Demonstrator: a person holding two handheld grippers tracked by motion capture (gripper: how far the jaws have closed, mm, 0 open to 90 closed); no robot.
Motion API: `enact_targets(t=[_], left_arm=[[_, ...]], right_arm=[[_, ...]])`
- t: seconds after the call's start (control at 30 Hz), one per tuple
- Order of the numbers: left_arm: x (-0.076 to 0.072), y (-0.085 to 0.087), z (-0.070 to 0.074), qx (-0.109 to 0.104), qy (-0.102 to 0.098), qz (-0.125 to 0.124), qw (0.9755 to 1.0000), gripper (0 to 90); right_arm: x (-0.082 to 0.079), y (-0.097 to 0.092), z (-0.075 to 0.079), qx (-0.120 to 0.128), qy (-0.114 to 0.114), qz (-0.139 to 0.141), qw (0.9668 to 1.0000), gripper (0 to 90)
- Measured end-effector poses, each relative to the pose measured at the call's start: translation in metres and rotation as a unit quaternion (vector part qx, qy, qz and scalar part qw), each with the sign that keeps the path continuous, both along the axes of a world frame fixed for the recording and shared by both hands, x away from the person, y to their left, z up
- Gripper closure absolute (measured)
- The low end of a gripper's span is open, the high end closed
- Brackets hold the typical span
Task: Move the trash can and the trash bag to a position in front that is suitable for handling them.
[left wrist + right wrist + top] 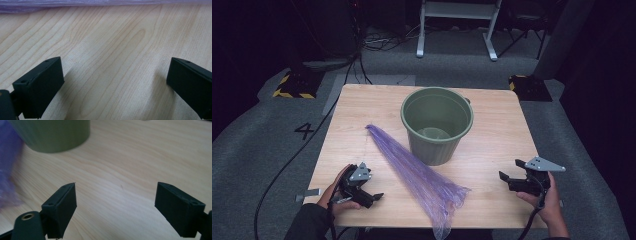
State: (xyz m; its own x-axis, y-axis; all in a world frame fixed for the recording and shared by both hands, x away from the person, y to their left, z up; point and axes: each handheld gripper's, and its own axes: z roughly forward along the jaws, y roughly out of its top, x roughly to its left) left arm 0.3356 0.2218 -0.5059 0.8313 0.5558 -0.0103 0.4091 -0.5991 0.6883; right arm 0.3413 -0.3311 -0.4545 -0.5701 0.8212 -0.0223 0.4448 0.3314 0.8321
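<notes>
The purple plastic bag lies flat and stretched out on the table, between my 2 grippers; its narrow tip points away from me, past the left side of the green bin, and its ruffled open mouth hangs over the table edge nearest me. From my left gripper the bag is just ahead of the jaws, a purple band across the top of the left gripper view. From my right gripper it sits well off to the left, a purple blur beside the bin's wall, which stands ahead and left of those jaws.

Both pairs of jaws stand wide with nothing between them, only bare wood showing in each gripper view. I judge this to be the opening step: nothing is picked up yet, and the work looks to be lining the bin with the bag. The next move calls for closing in on the bag's mouth from both sides, pinching 1 thin layer each so it can be spread open.

My left hand rests low on the near left corner, gripper aimed inward toward the bag. My right hand holds its gripper near the right edge, jaws pointing left toward the bin.
</notes>
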Motion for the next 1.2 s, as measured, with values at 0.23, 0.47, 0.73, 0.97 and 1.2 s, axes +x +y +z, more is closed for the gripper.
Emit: enact_targets(t=[0.23, 0.47, 0.73, 0.97, 1.2], left_arm=[[0.0, 0.0, 0.0, 0.0, 0.0, 0.0, 1.0, 0.7], [0.001, 0.0, 0.0, 0.0, 0.001, 0.008, 1.0, 0.9], [0.001, 0.001, 0.0, -0.001, 0.001, 0.009, 1.0, 0.9], [0.001, 0.001, 0.0, -0.002, 0.001, 0.012, 0.9999, 1.0], [0.001, 0.001, 0.0, -0.002, 0.001, 0.012, 0.9999, 1.0]], right_arm=[[0.006, 0.028, 0.026, 0.003, -0.033, 0.04, 0.9987, 16.9], [0.011, 0.058, 0.06, -0.009, -0.066, 0.085, 0.9941, 17.4], [0.021, 0.089, 0.092, -0.024, -0.09, 0.115, 0.989, 19.1], [0.026, 0.11, 0.109, -0.029, -0.108, 0.132, 0.9849, 18.9], [0.028, 0.132, 0.125, -0.033, -0.128, 0.147, 0.9802, 20.3]])
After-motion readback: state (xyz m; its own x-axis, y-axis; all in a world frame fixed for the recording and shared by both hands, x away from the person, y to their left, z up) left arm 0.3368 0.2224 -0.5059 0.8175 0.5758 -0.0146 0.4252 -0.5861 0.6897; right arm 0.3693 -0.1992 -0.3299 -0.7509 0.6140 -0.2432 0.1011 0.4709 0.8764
